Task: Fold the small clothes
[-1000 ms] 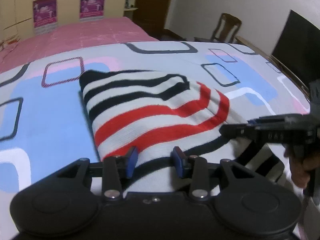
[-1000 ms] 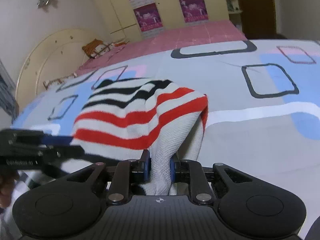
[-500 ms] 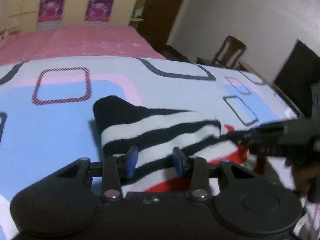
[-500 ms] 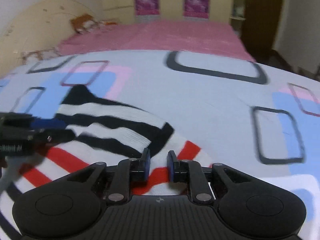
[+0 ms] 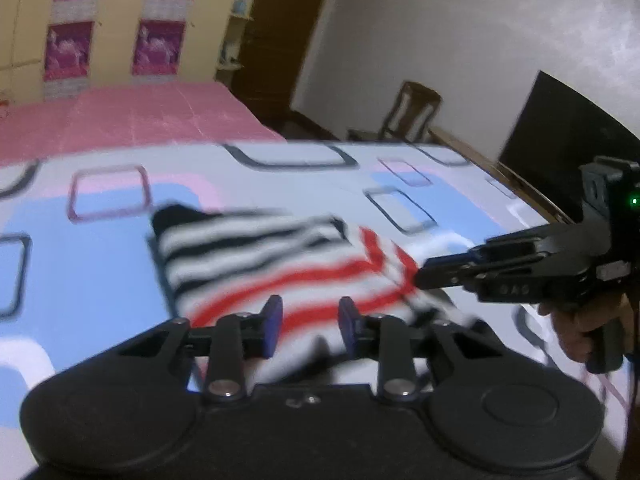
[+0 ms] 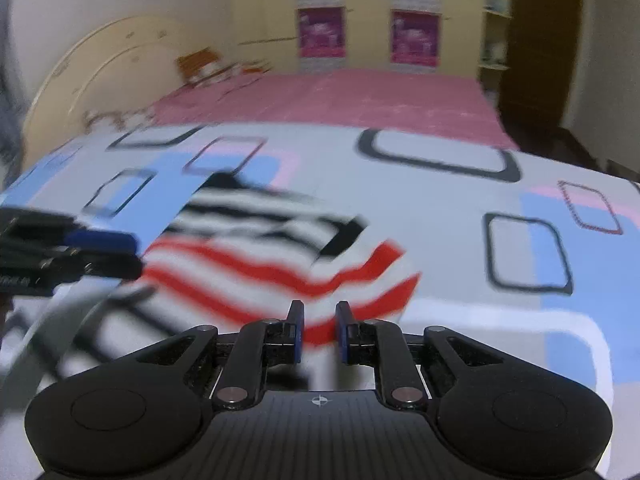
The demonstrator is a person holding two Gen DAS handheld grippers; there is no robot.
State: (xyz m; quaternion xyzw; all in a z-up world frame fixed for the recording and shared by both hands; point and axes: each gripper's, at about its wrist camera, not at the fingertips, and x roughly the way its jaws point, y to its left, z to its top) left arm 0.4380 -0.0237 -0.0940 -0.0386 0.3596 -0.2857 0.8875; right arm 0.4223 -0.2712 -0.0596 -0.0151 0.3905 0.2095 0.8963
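Striped garment (image 5: 272, 264) flat on the patterned bed cover (image 5: 80, 280), black-striped part folded over the red stripes. Left gripper (image 5: 307, 322) just above near edge, jaws parted, just been closing, nothing pinched. Right gripper (image 6: 319, 330) narrowly parted over the red-striped corner, no cloth between. Frames blurred.

So there are 2 cams, 1 riding on each gripper, both peering forward and down along their own fingers, low over the bedspread (image 5: 100, 264). The left one faces across the bed toward the wall with the chair (image 5: 412, 114); the right one faces the headboard (image 6: 92, 68). Both catch the striped garment (image 5: 256, 256) up close, the pink blanket (image 6: 340, 100) behind it, the purple posters (image 6: 414, 38), and each other's gripper at the frame edge.
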